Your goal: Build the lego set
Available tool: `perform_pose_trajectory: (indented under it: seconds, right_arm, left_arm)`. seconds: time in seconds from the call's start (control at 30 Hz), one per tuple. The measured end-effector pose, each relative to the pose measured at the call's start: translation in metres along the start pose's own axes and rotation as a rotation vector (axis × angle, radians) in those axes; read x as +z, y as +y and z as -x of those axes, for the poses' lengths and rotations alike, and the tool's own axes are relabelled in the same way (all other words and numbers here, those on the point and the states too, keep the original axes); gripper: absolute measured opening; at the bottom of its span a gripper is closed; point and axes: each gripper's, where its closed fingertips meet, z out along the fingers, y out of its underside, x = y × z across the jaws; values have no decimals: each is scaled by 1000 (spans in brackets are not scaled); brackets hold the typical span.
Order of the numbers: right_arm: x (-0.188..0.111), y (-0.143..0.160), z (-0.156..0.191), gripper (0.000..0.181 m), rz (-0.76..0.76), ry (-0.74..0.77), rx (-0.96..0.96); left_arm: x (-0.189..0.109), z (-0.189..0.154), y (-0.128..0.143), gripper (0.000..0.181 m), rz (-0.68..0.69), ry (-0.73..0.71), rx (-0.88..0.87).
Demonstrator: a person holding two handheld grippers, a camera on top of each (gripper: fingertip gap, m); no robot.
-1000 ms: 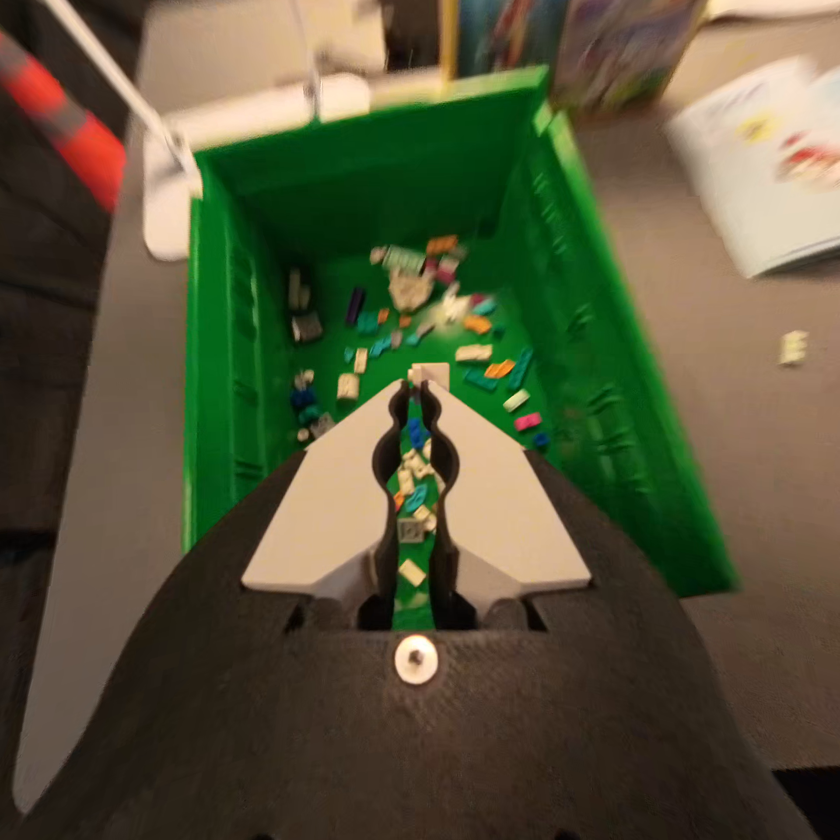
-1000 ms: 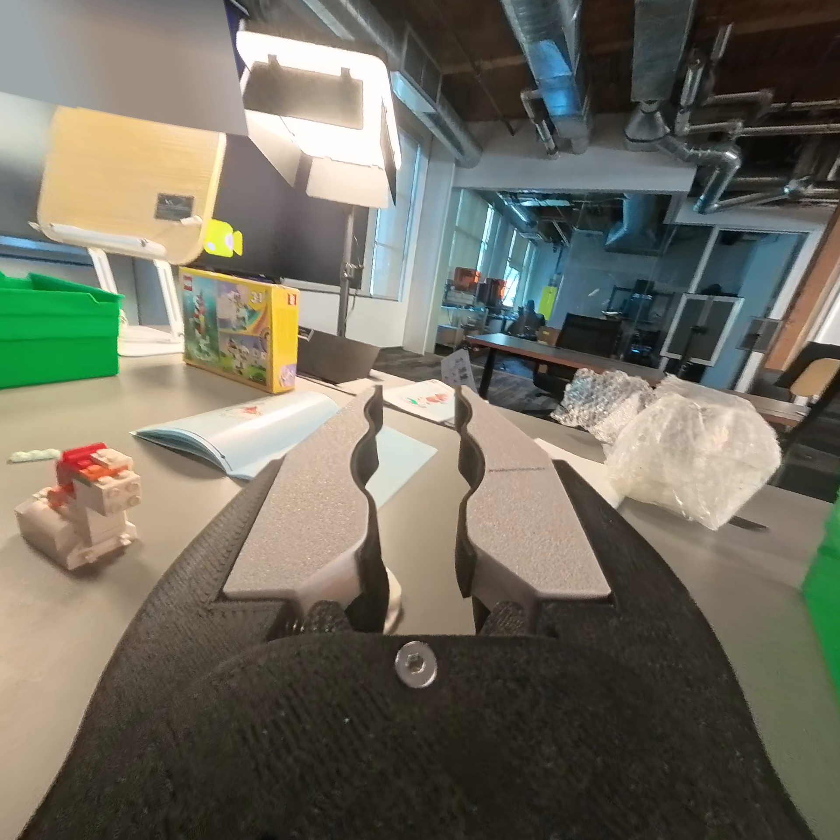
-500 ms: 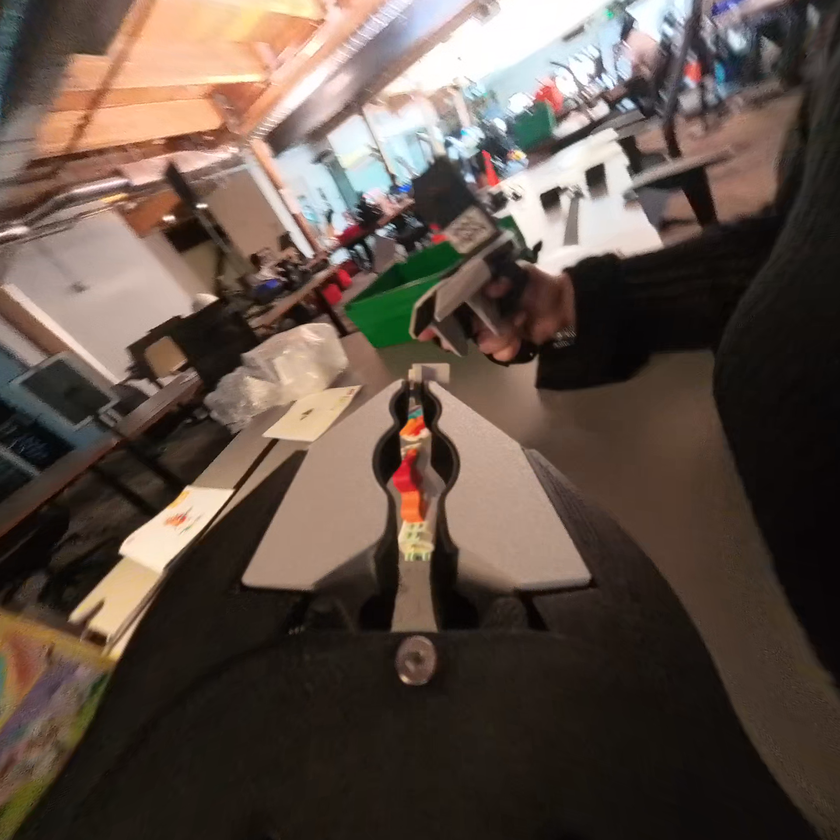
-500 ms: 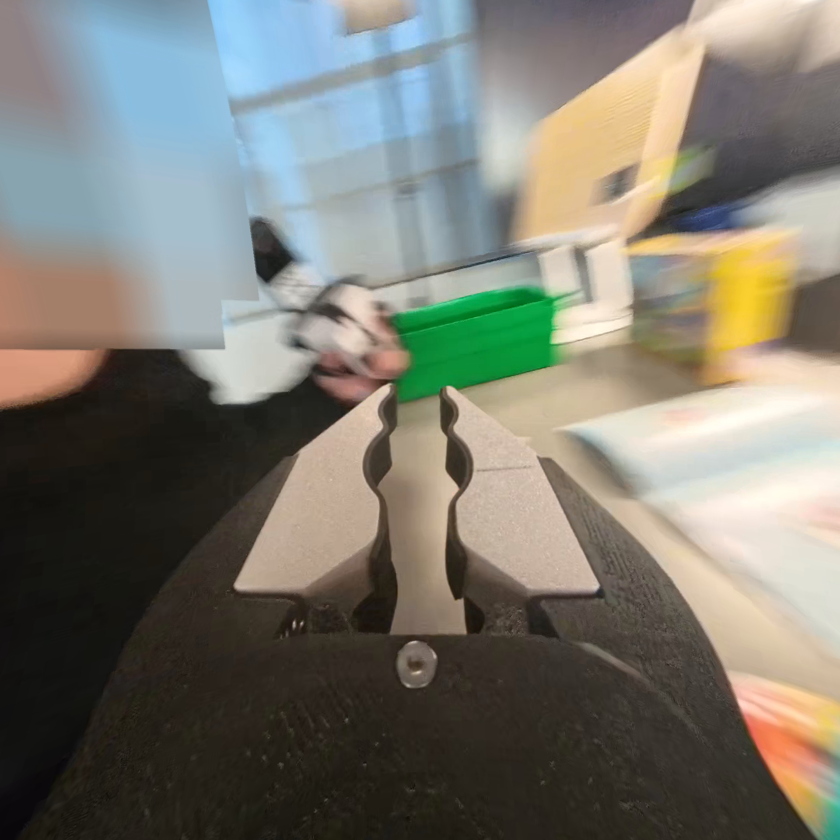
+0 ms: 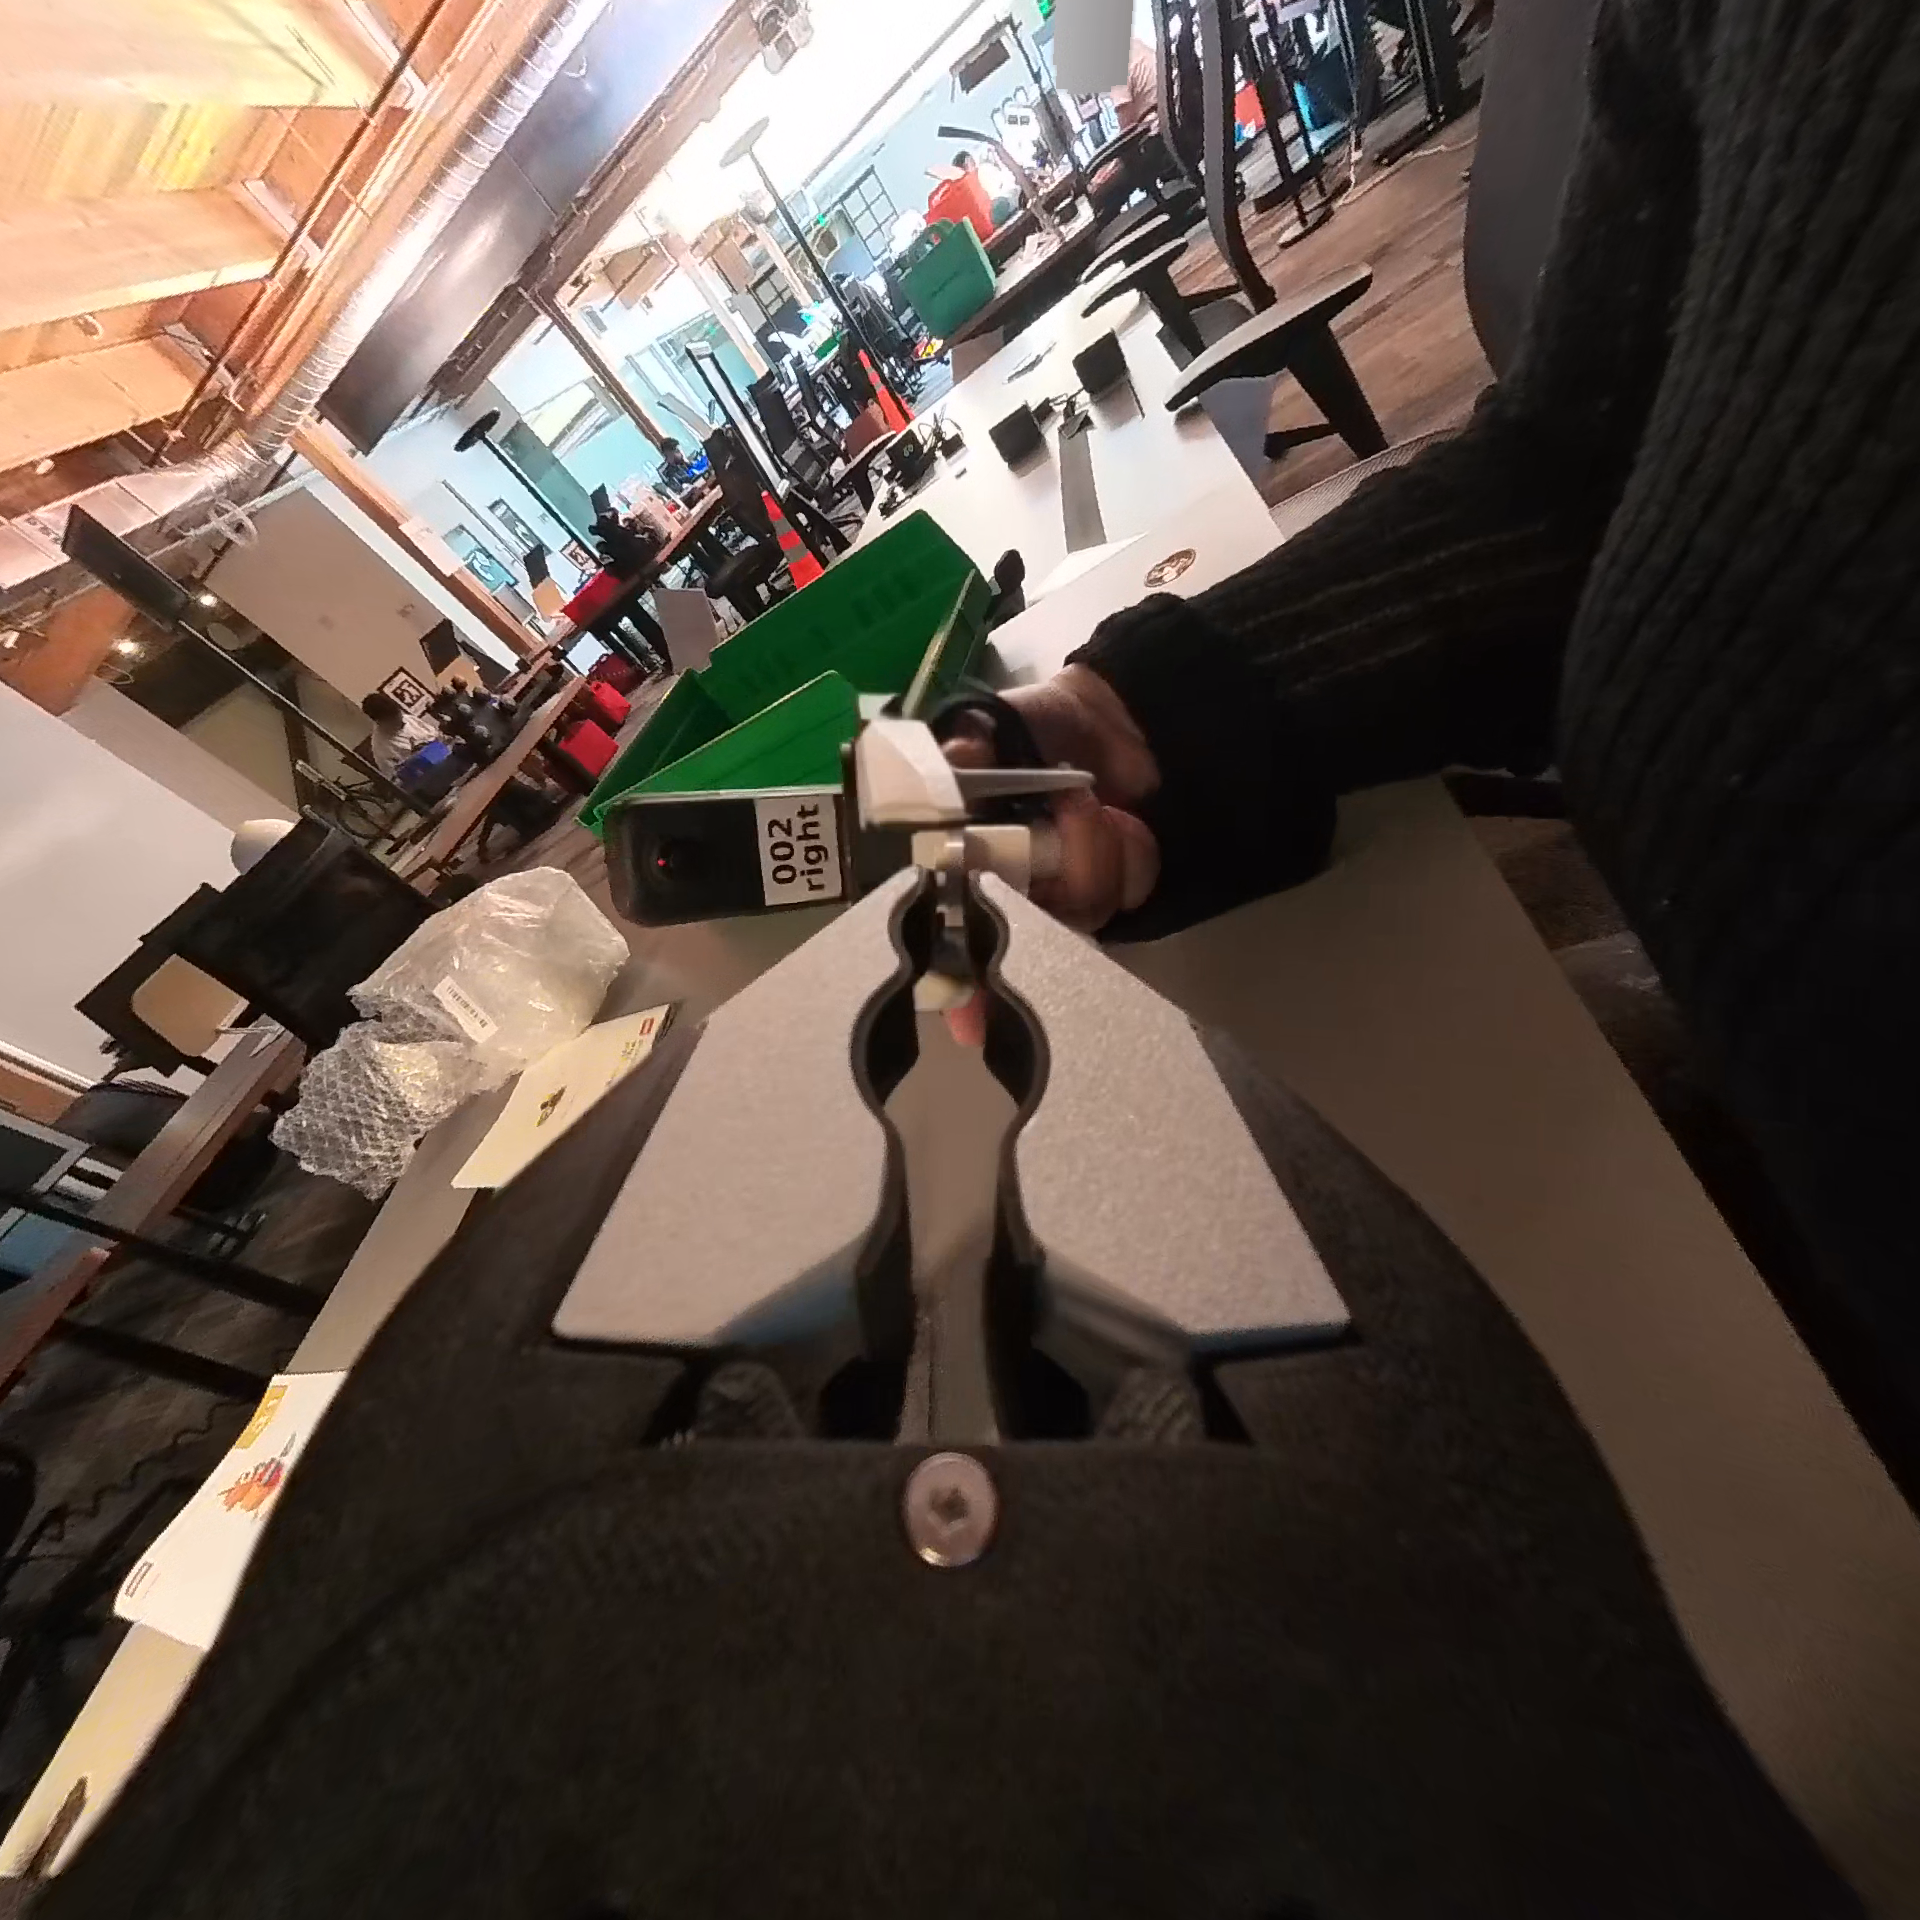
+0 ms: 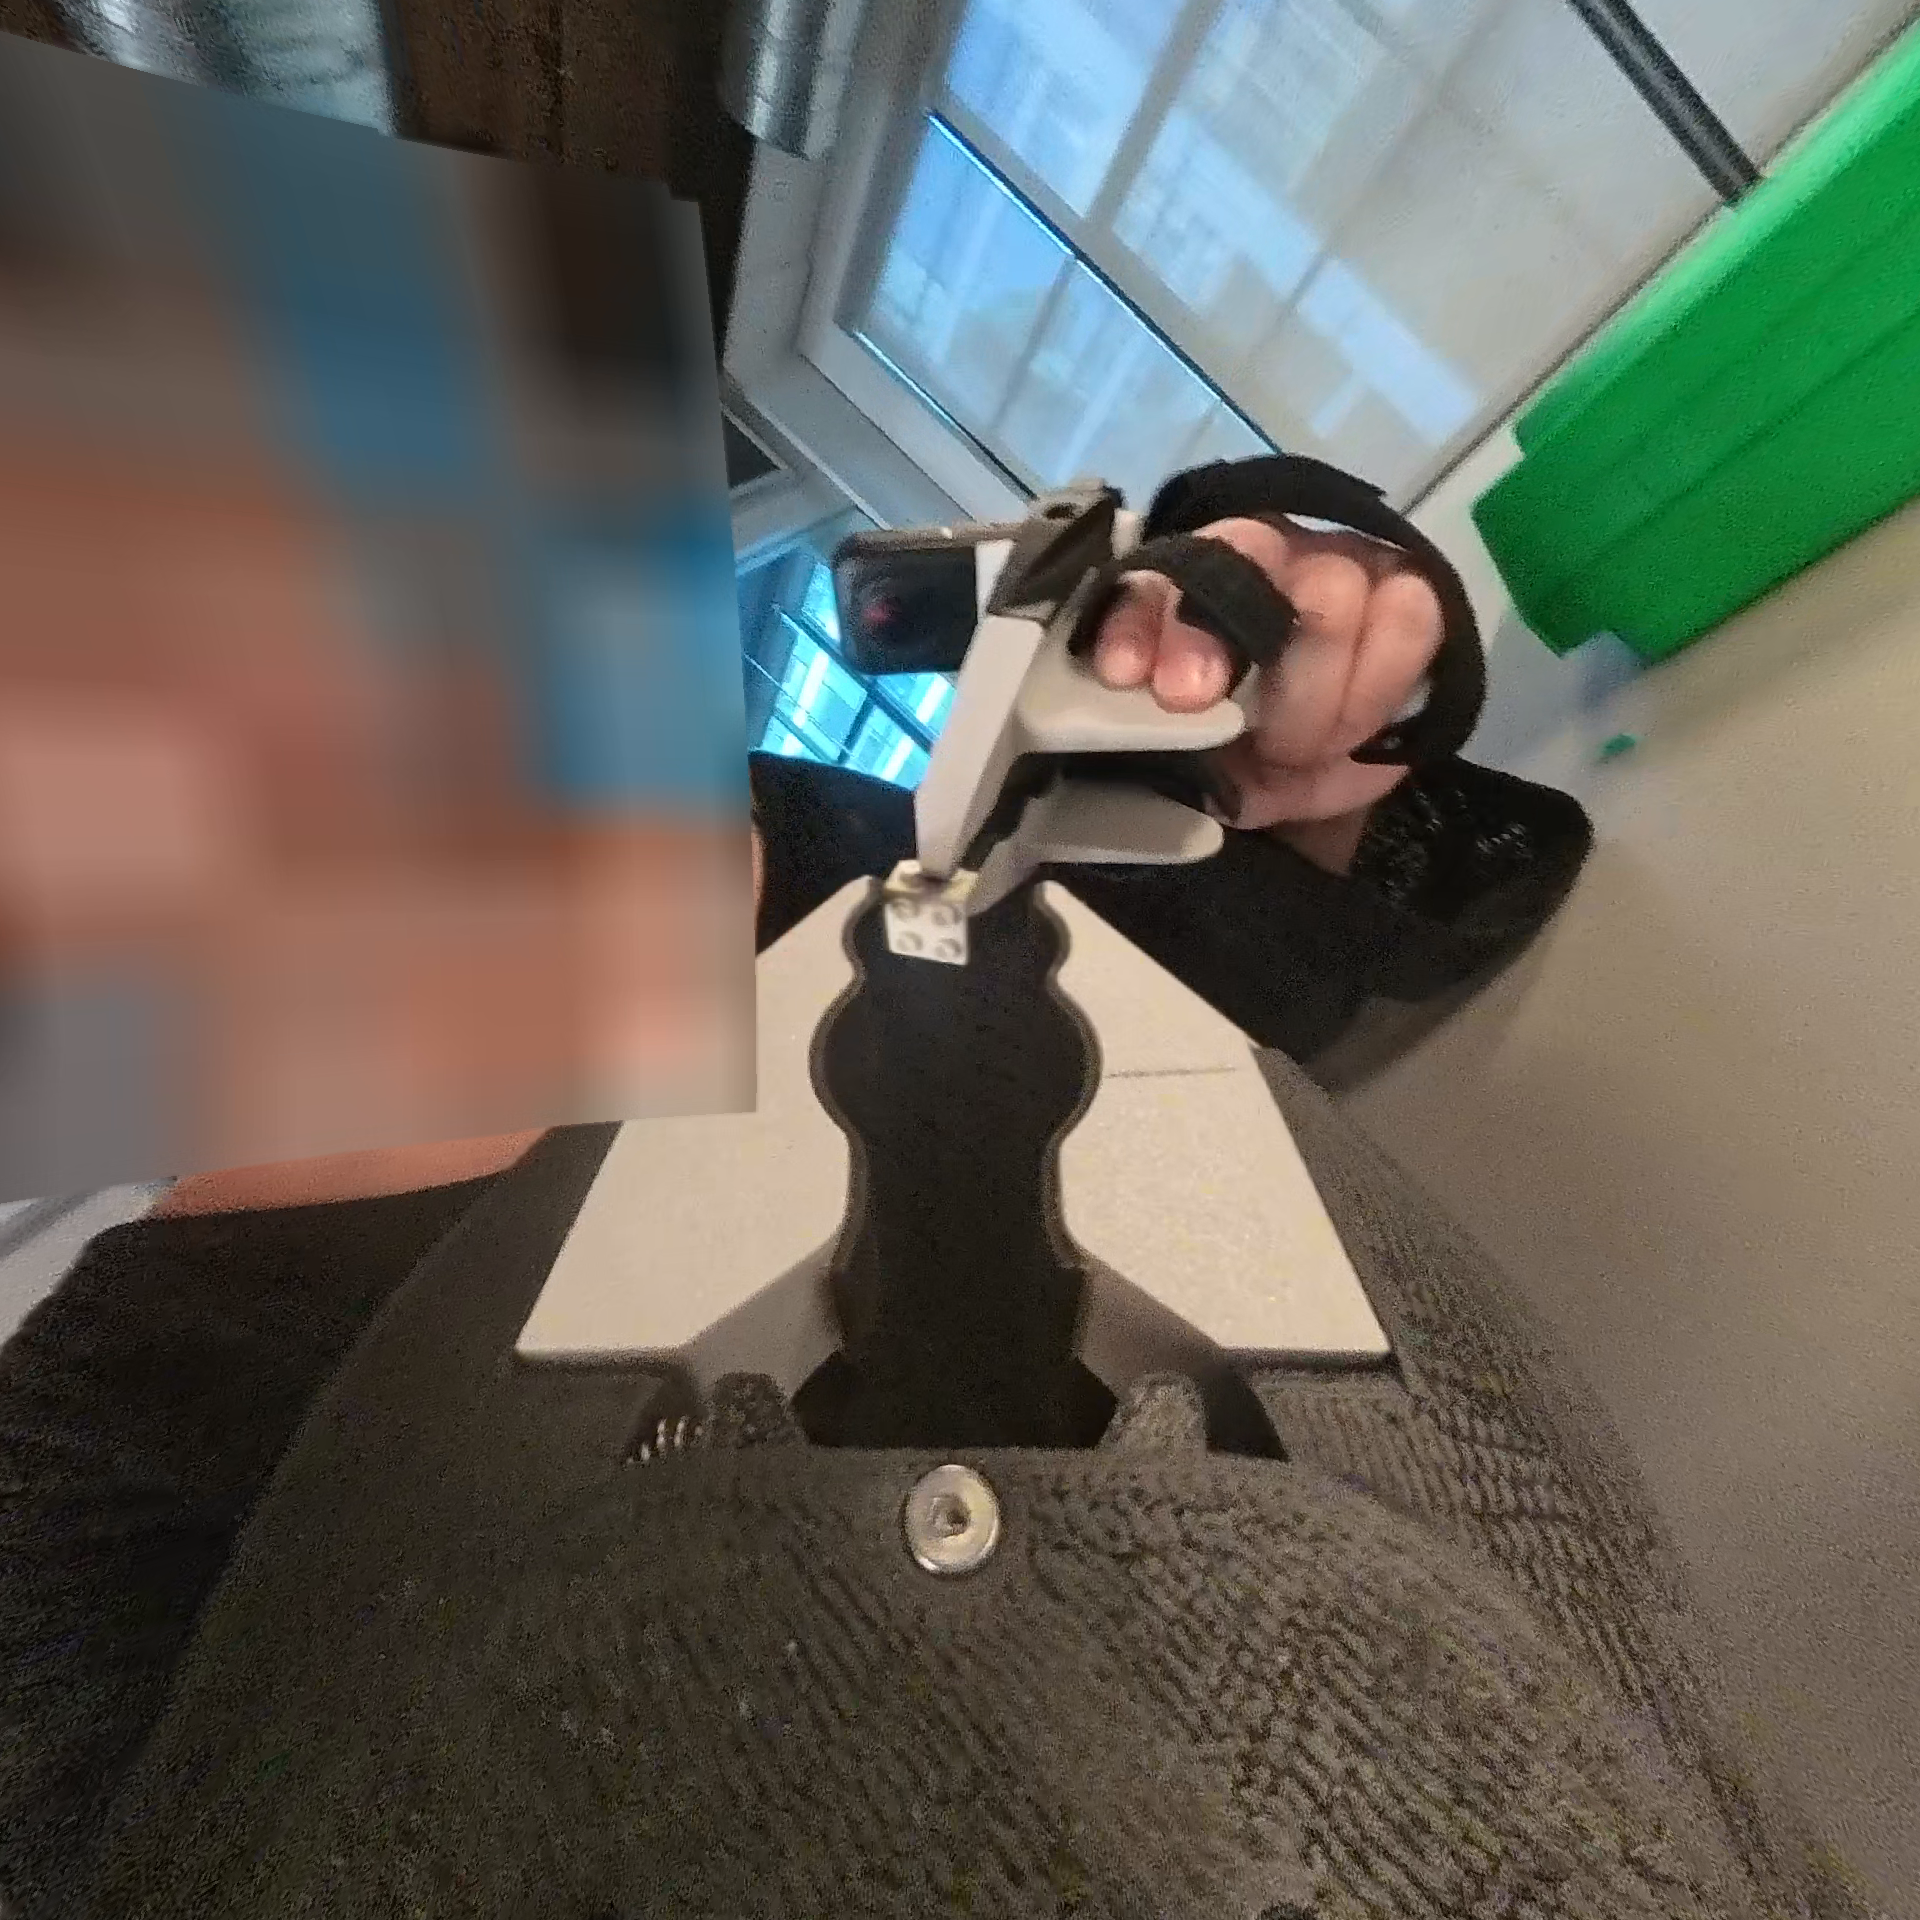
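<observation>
My left gripper [image 5: 943,883] is shut on a small white 2x2 lego brick [image 5: 992,850]. The right wrist view shows that brick [image 6: 928,928] from its studded side, pinched at its top edge by the left gripper [image 6: 932,883], which a hand holds. My right gripper [image 6: 951,899] faces the left one tip to tip. Its jaws stand apart, with the brick in the gap between their tips. I cannot tell whether they touch it. In the left wrist view the right gripper's camera [image 5: 727,857] sits just beyond my fingertips.
A green bin [image 6: 1714,364] stands on the grey table [image 6: 1662,1039] behind the left hand. Another green bin [image 5: 790,707], bubble wrap bags [image 5: 488,966] and paper sheets [image 5: 561,1101] lie farther off. A black sleeve [image 5: 1351,675] crosses the table edge.
My left gripper has risen out of the green bin with the white brick and swung to face the right gripper. The right gripper has turned from the table toward the left one.
</observation>
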Motion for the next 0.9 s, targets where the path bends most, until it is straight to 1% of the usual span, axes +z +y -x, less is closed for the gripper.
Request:
perform_pose_trajectory:
  seconds: [0.03, 0.1, 0.23, 0.3, 0.33, 0.37, 0.47, 0.53, 0.6, 0.63, 0.7, 0.8, 0.9]
  right_arm:
    - [1, 2, -2, 28, 9, 10, 4]
    - [3, 4, 2, 15, 22, -23, 12]
    - [1, 4, 1, 15, 26, -4, -15]
    - [-3, 0, -3, 15, 11, 38, -52]
    - [-8, -5, -8, 14, -5, 82, -79]
    - [-13, -8, -15, 14, -14, 151, -111]
    - [-40, -25, -43, 14, -58, 427, -261]
    - [-60, -40, -51, 14, -112, 564, -351]
    - [-75, -47, -56, 14, -120, 681, -439]
    - [-80, -48, -58, 14, -110, 728, -477]
    - [-85, -49, -64, 14, -79, 806, -540]
    - [-86, -46, -72, 14, -16, 886, -607]
    - [-88, -42, -82, 14, 46, 956, -657]
  left_arm:
    - [0, 0, 1, 4, 6, 2, 2]
    - [-1, 1, 3, 4, 39, -1, 0]
    - [1, 3, 6, 4, 90, 11, 25]
    - [3, 10, 12, 4, 108, -3, -37]
    - [4, 15, 19, 6, 134, -17, -107]
    - [4, 22, 31, 12, 172, -37, -186]
    - [-2, 38, 81, 28, 322, -79, -428]
    - [-5, 45, 113, 39, 391, -102, -550]
    - [-4, 46, 140, 54, 451, -90, -652]
    - [-2, 43, 148, 58, 469, -66, -701]
    - [4, 38, 156, 65, 468, -10, -771]
    - [6, 31, 165, 65, 494, 36, -834]
    - [6, 19, 164, 66, 518, 76, -902]
